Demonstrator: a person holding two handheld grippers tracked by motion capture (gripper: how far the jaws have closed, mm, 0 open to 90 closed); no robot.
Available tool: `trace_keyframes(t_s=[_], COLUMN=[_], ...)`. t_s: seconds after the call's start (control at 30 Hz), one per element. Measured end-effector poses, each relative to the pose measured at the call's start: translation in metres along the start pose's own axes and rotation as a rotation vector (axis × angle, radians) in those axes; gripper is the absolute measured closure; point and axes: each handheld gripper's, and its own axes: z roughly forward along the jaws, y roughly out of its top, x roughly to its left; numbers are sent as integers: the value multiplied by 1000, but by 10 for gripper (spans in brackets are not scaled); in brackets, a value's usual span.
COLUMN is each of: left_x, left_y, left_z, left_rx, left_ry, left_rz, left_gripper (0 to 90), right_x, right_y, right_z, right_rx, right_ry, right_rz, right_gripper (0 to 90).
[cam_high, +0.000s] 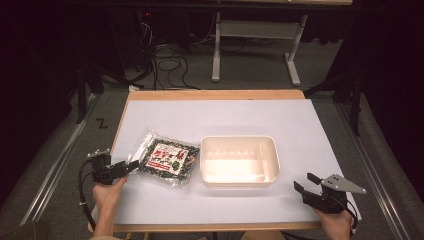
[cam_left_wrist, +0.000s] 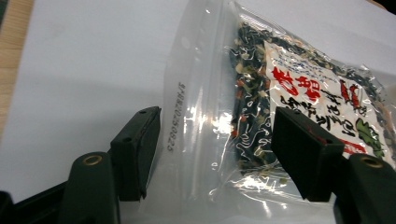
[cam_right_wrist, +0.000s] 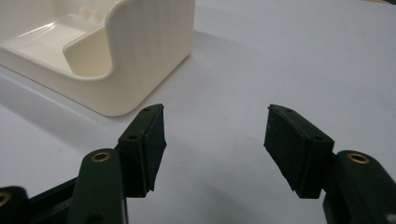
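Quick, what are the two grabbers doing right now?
Left gripper: open, jaws around the snack bag's edge, not clamped.
Right gripper: open, holding nothing.

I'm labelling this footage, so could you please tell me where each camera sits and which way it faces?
High view: above the person's side, looking forward and down on the table; both hands and grippers show.
Left gripper view: on the left gripper, open fingers astride the snack bag.
Right gripper view: on the right gripper, open, facing the white tray.
Shared: the high view shows bag and tray too.
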Motion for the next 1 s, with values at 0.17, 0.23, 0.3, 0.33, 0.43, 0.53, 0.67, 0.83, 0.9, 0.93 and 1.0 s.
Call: trace_keyframes(t_s=[0.17,0.23,0.3,0.33,0.43,0.53,0.67,0.83,0.9,0.93,1.0], left_x=[0,1,2,2,3,2,2,0,-2,-4,-7], left_y=[0,0,-1,-1,0,0,0,2,2,3,4], left_z=[3,3,3,3,2,2,0,-3,-4,-4,-5], left_rx=[-1,-4,-10,-10,-22,-21,-24,-28,-30,-29,-33], left_ry=[-8,-11,-18,-18,-29,-24,-10,13,7,6,9], left_rz=[-12,-16,-21,-21,-29,-23,-19,-17,-14,-6,10], left_gripper=[403,433,472,492,545,609,728,872,896,899,900], right_x=[1,2,2,1,2,1,2,2,2,2,2], right_y=[0,0,0,0,0,0,1,1,1,1,1], right_z=[0,1,1,1,0,0,0,0,0,0,0], right_rx=[0,1,2,1,-1,-4,-7,-5,-6,-7,-9], right_ry=[1,2,3,3,-1,-2,-4,-4,-6,-6,-5], right_rz=[-6,-8,-9,-12,-7,-9,-16,-17,-19,-19,-24], right_gripper=[389,389,389,390,390,391,392,392,392,392,393])
